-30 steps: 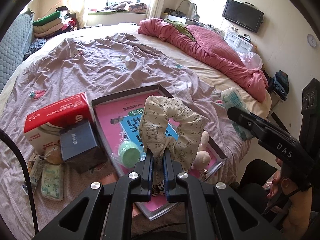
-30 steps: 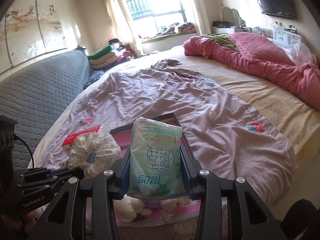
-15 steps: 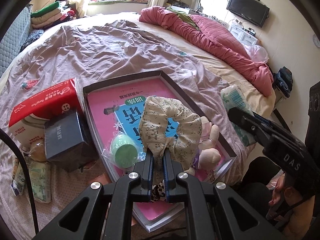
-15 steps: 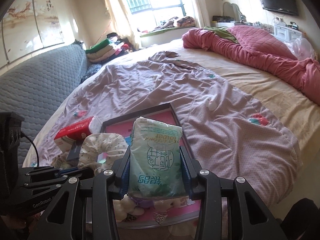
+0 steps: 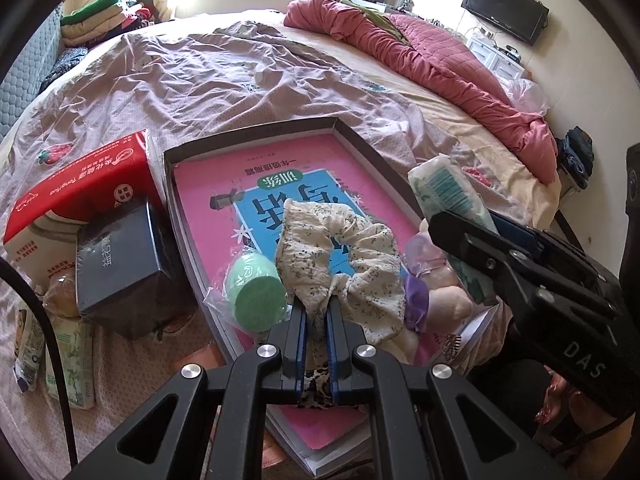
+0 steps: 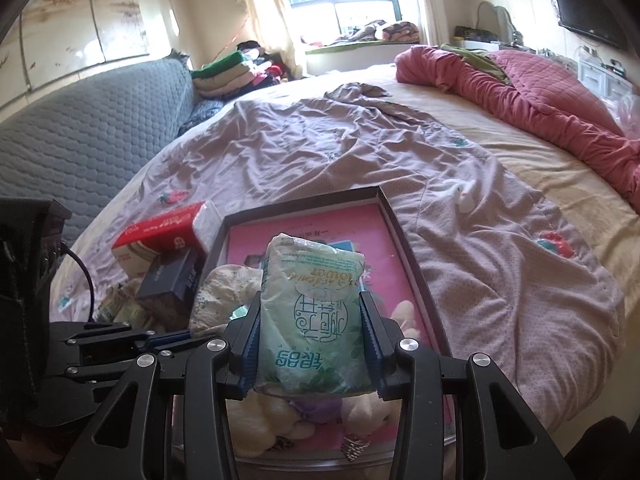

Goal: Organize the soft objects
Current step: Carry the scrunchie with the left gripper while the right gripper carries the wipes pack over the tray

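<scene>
i've brought both loads lower over the tray (image 5: 224, 142), left gripper (image 5: 316, 320) clamped on the floral scrunchie (image 5: 340, 252), right gripper (image 6: 312, 344) squeezing the tissue pack (image 6: 312, 316) at three o'clock, so release looks next.

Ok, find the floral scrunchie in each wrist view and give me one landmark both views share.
Left wrist view: the floral scrunchie is at centre, pinched in the left gripper, over the pink book.
Right wrist view: the same scrunchie sits lower left of centre, partly hidden behind the tissue pack held in the right gripper.
Shared landmark: the red tissue box, left of the dark tray.
</scene>
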A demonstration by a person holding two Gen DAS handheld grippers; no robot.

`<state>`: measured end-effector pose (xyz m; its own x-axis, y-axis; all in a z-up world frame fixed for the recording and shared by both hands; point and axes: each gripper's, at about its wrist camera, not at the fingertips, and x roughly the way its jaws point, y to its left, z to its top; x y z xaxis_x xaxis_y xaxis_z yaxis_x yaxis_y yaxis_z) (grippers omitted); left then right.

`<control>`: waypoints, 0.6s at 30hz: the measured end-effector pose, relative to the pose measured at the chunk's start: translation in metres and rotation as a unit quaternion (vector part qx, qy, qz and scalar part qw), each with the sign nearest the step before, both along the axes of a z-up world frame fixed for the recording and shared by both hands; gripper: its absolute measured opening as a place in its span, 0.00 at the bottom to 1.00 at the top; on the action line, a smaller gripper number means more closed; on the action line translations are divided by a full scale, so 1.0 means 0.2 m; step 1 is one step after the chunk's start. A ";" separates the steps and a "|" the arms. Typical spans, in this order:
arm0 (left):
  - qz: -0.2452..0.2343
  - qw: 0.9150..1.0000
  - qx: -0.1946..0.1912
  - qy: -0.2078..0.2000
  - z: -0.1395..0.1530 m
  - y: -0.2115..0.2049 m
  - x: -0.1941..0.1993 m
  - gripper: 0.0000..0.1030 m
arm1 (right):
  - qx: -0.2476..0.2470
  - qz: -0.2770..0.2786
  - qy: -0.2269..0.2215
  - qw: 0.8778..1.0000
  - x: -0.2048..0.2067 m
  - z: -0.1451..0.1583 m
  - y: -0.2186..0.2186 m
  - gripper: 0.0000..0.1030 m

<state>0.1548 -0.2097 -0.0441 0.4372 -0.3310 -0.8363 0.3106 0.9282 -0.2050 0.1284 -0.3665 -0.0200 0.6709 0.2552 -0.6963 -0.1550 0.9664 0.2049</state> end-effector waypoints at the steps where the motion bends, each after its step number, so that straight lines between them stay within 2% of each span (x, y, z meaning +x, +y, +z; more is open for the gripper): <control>1: -0.001 1.000 0.000 0.001 0.00 0.00 0.00 0.09 | 0.000 0.000 0.005 1.000 0.01 -0.01 0.00 0.43; 18: 0.001 1.000 0.002 0.017 -0.07 0.02 0.01 0.09 | -0.005 0.039 0.046 0.998 0.17 -0.17 0.09 0.44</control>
<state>0.1566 -0.2065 -0.0581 0.4086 -0.3261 -0.8525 0.3012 0.9299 -0.2113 0.1634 -0.3489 -0.0543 0.5827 0.2972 -0.7564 -0.2101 0.9542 0.2130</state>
